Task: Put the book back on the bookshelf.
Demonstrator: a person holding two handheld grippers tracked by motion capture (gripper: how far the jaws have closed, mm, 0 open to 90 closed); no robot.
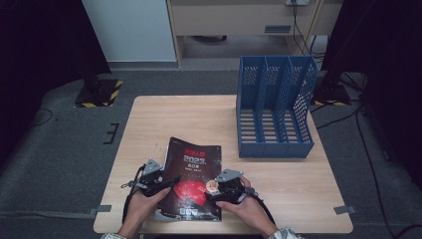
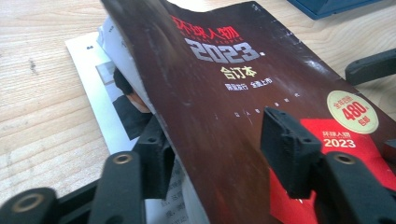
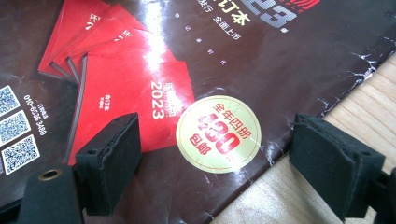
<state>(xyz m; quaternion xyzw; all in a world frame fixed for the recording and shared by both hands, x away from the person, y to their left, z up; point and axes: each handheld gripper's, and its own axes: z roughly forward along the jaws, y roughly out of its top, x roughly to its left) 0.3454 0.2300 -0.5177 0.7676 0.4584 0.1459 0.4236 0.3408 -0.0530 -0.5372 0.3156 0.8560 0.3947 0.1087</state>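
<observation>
Two grippers flank one thing: my left gripper (image 1: pixel 158 183) has its jaws partly apart with the lifted left edge of the dark brown glossy magazine with red artwork (image 1: pixel 191 179) standing between them, one pad under the cover and one over it; I see a gap at the upper pad, so I read it as not clamped. My right gripper (image 1: pixel 225 188) hovers wide over the magazine's right edge, one jaw above the cover near the round cream sticker (image 3: pixel 218 134), the other above bare wood, holding nothing. The magazine lies at the near middle of the light wooden bench (image 1: pixel 164 119), its cover peeled up on my left to show white inner pages (image 2: pixel 100 70). I judge it light, floppy and slick: the cover bends and creases at the edge. I would bite the whole stack near the spine. Well apart, at the far right, stands the blue perforated plastic file rack (image 1: pixel 275 107).
</observation>
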